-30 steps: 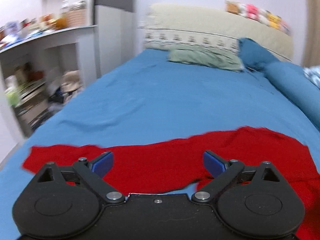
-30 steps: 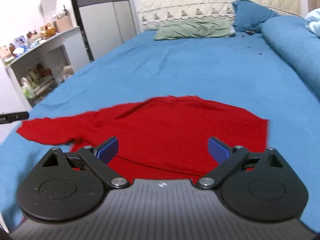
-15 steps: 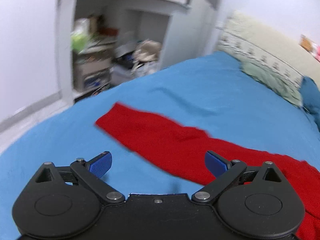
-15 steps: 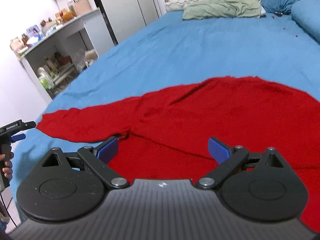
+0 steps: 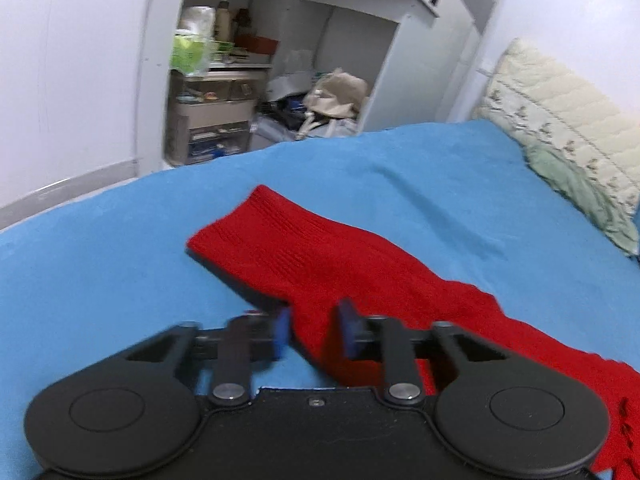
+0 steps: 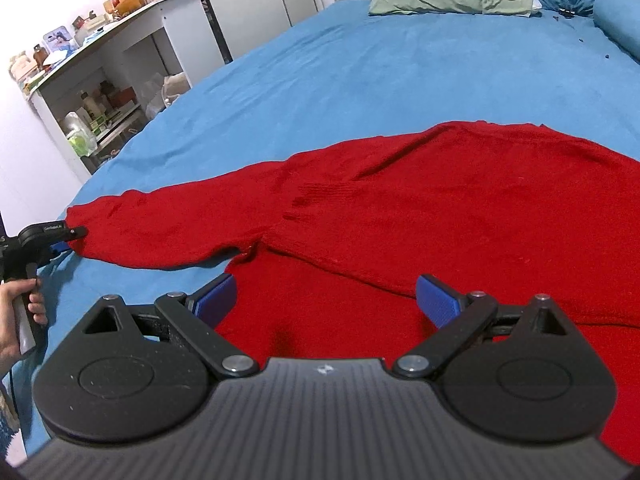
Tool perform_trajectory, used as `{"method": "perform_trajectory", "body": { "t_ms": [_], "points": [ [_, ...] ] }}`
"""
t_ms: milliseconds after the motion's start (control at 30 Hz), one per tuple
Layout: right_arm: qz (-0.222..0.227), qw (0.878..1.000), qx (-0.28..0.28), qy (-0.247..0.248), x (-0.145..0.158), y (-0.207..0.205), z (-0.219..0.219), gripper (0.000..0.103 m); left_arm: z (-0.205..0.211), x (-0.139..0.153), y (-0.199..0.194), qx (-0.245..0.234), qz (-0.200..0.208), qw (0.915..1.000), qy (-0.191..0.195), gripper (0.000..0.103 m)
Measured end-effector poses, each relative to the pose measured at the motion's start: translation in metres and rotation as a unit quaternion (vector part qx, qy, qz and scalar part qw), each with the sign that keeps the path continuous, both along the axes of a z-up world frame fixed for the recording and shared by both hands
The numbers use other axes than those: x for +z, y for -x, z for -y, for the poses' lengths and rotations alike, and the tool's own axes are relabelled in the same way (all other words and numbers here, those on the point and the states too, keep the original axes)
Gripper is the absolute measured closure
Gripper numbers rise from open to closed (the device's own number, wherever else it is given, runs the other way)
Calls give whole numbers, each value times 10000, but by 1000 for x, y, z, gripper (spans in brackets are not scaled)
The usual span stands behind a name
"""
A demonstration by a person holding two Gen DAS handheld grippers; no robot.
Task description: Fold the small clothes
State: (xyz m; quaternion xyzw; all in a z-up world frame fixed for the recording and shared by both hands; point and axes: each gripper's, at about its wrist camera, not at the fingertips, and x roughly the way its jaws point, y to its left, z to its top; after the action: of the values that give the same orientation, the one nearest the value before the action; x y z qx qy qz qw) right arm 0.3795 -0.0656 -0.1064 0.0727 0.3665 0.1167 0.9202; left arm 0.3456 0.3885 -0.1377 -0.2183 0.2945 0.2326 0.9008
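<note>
Red sweater lies flat across the near end of the bed, 1 sleeve stretched out toward the shelf-side edge of the bed, probably so it can be folded in over the body. Left gripper sits on that sleeve just short of the cuff, jaws closing, knit edge between them. Right gripper hangs over the sweater's body by the armpit, jaws spread wide, holding nothing.
</note>
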Motion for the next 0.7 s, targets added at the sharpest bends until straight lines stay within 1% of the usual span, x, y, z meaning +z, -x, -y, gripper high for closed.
{"method": "perform_trajectory", "body": {
  "t_ms": [33,67,100,167,267,367,467,533,633,700],
  "points": [
    [15,10000,-4,-44,-1,0,2,0,0,1,0,58,-28,10000,-5,92],
    [28,10000,-18,-81,-1,1,4,0,-1,1,-1,63,-46,10000,-8,97],
    [30,9999,-44,-103,-2,2,6,0,1,3,-2,20,-87,10000,-43,98],
    [21,9998,-97,-161,-1,3,11,0,7,10,-2,-88,-147,9995,-255,99],
    [68,9993,-190,-308,6,9,21,0,22,32,2,-275,-25,9982,-523,99],
    [170,9985,-269,-434,20,18,35,0,53,68,3,-619,267,9947,-775,99],
    [321,9979,-363,-436,39,29,54,0,104,111,-3,-1135,670,9859,-1031,99],
    [432,9971,-465,-428,53,38,69,0,148,139,-9,-1514,1007,9776,-1058,99],
    [582,9952,-681,-402,71,55,98,0,220,165,-26,-2101,1317,9652,-830,99],
    [643,9939,-817,-374,78,63,117,0,273,166,-40,-2524,1352,9558,-665,99]
  ]
}}
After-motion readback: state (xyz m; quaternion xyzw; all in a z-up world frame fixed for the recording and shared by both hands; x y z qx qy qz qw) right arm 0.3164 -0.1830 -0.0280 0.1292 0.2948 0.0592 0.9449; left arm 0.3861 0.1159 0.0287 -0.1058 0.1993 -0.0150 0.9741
